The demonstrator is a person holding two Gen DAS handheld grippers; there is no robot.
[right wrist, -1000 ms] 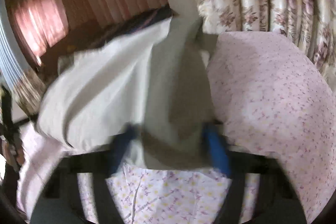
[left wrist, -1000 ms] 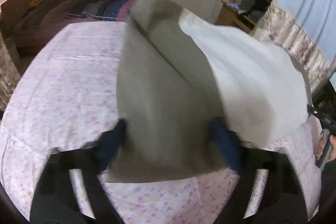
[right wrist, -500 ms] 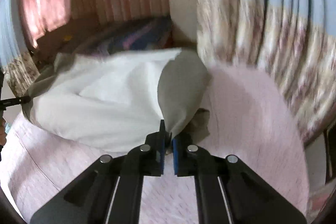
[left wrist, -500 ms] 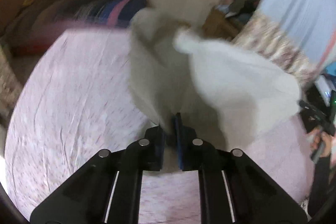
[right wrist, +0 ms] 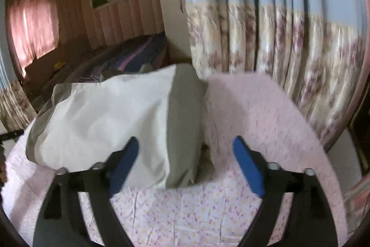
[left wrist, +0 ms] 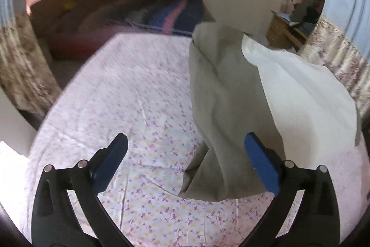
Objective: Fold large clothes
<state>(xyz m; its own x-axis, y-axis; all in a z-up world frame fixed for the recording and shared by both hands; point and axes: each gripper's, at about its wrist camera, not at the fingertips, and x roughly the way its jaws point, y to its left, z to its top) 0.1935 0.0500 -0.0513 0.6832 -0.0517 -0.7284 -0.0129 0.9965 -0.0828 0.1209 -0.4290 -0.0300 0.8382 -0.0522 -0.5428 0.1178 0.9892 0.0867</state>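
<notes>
Pink-striped walls, floral curtains and a second bed with a dark striped blanket fill the background. We're over a bed with a white sheet printed in small purple and yellow flowers.

Left tongs — jaws opening, already spread wide. The cloth, a large grey-white piece, lies in front of them, toward the right; its lower corner drapes between the blue pads, close to the right pad, not pinched. In that view the cloth billows up off the sheet, grey side facing us, white side to the right.

Right tongs — jaws also opening, wide apart. The cloth's grey folded edge sits between the pads, nearer the left one, not clamped. Here it bulges like a puffed sheet on the bed's left half, white face up, grey strip along its right edge. Motion blur on the curtains and far bed.
</notes>
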